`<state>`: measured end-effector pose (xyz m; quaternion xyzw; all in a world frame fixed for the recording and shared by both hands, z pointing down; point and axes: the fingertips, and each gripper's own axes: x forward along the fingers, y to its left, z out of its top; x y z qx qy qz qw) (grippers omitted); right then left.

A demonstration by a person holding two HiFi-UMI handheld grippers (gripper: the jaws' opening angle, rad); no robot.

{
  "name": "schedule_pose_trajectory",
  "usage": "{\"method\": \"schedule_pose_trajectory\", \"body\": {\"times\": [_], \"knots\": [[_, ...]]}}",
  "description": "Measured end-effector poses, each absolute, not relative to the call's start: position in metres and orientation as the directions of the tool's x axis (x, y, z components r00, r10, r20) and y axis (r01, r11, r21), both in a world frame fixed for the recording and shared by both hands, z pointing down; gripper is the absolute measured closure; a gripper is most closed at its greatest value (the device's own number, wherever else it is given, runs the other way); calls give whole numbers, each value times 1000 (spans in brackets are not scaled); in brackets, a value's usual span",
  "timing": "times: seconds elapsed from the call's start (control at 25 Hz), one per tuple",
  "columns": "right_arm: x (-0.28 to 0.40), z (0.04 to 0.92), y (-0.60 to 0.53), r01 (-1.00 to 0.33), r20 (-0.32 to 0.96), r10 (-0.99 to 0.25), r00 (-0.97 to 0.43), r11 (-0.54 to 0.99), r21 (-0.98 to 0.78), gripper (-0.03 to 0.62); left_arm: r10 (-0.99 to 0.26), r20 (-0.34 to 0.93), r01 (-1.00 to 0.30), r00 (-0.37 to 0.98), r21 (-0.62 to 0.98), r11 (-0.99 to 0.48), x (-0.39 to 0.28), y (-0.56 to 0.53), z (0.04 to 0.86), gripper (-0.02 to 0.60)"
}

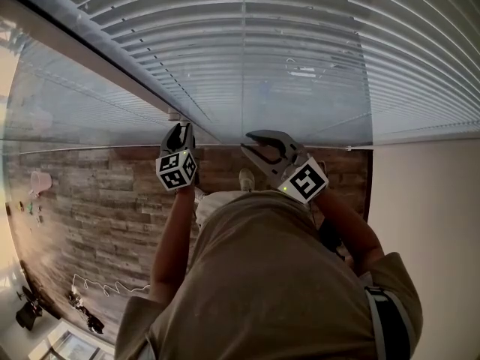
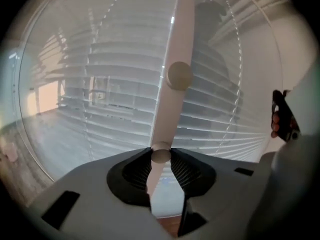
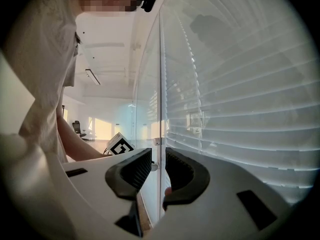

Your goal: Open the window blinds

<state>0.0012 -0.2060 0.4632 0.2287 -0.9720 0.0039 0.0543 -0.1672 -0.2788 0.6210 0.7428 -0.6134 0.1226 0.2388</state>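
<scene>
The left gripper [image 2: 161, 160] pinches a slim white plastic blind wand [image 2: 176, 59]; the right gripper [image 3: 158, 166] stands narrowly parted. White slatted window blinds [image 1: 300, 51] hang over a brown plank floor [image 1: 97, 193].

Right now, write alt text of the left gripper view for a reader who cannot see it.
The left hand-held gripper pinches the lower end of a white wand between its two black pads. The wand rises up the middle of the picture, in front of white horizontal blinds that fill most of the view.
</scene>
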Motion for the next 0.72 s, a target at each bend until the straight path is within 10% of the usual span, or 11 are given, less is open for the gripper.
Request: {"method": "schedule_pose_trajectory", "body": {"times": [0.72], "knots": [[-5,462,-208,-434,113,-433,-894,901,16,507,-892,106,-195,439,981,21,-174,-283,616,448]]}}
